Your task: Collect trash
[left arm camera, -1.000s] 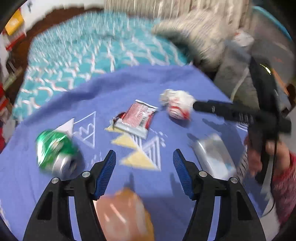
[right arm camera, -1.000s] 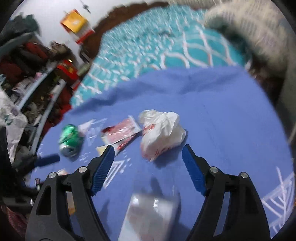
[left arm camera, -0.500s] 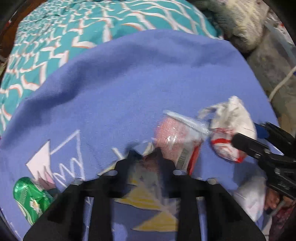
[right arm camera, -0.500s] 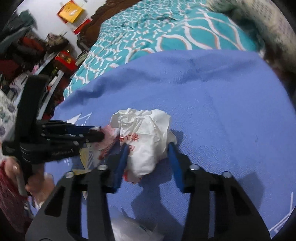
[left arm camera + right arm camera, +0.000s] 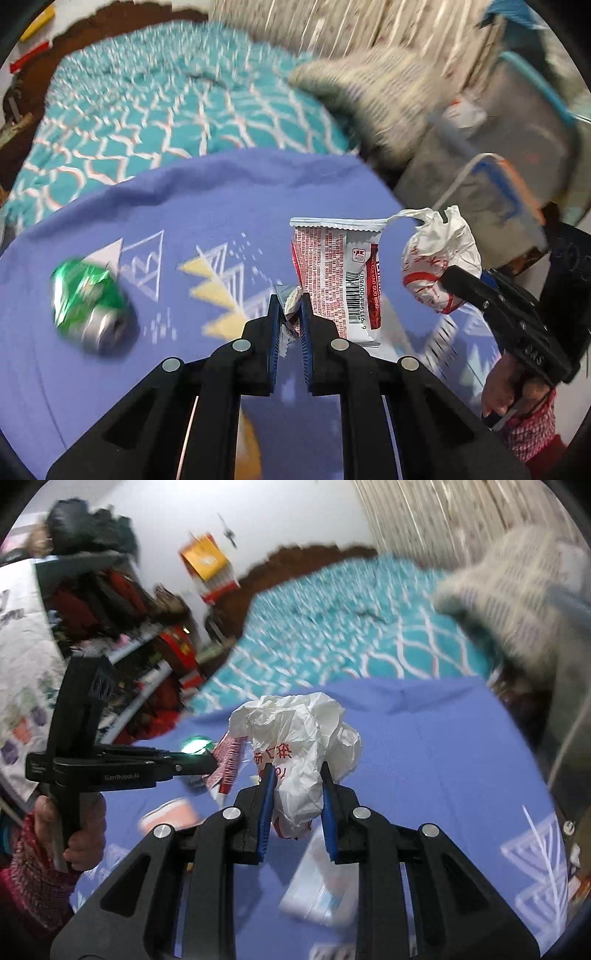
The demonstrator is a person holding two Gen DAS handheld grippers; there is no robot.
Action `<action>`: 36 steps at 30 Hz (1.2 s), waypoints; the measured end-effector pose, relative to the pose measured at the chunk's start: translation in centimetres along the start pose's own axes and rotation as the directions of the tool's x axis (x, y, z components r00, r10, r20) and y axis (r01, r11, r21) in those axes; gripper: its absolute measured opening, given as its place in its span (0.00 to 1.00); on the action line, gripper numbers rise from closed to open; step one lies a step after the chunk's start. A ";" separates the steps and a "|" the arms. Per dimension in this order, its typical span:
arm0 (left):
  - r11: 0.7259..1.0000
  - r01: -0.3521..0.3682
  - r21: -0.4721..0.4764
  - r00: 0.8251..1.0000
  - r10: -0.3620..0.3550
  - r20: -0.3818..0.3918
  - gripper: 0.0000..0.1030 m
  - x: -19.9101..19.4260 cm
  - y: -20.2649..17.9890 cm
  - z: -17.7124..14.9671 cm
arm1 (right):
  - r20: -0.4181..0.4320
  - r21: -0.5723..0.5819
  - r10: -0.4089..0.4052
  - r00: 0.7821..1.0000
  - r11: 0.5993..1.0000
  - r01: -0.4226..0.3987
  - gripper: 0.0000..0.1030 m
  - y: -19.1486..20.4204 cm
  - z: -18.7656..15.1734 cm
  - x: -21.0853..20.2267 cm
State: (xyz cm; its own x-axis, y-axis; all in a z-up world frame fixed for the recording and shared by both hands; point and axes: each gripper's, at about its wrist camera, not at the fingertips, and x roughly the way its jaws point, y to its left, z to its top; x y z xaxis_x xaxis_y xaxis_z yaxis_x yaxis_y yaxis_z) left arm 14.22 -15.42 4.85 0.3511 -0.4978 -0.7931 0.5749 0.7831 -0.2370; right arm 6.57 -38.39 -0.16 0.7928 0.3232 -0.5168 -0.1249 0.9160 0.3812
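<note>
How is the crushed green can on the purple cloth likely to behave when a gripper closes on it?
The green can lies on its side, so a nudge may roll it, though its dents should stop it soon. Its crumpled wall will likely give further under the pads. Its shiny metal skin could slip; it is probably light.

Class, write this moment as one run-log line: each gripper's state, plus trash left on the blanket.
left gripper: shut on red wrapper | right gripper: shut on crumpled white bag | left on blanket: green can
</note>
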 end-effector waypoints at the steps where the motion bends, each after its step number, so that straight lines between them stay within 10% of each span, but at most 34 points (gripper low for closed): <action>1: 1.000 0.004 0.003 1.000 -0.005 0.018 0.10 -0.8 -0.6 -1.4 | 0.013 -0.002 0.006 1.000 1.000 -0.006 0.25 0.4 -1.1 -1.2; 15: 0.991 0.085 -0.100 0.992 -0.093 -0.084 0.10 -1.4 -0.8 -17.6 | -0.172 0.195 0.092 0.981 0.979 -0.057 0.25 2.8 -14.7 -1.9; 36: 0.992 0.062 -0.111 0.998 -0.060 0.019 0.11 0.3 1.1 -18.9 | -0.187 0.145 0.053 0.981 0.989 -0.025 0.30 3.9 -15.9 -0.5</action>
State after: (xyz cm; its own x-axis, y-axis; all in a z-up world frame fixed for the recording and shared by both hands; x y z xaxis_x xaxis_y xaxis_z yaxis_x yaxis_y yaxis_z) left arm 1.01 -7.69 -6.24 0.3301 -0.5512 -0.7663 0.5100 0.7873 -0.3466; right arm -3.82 -31.23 -10.60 0.6598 0.4095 -0.6301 -0.0575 0.8635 0.5011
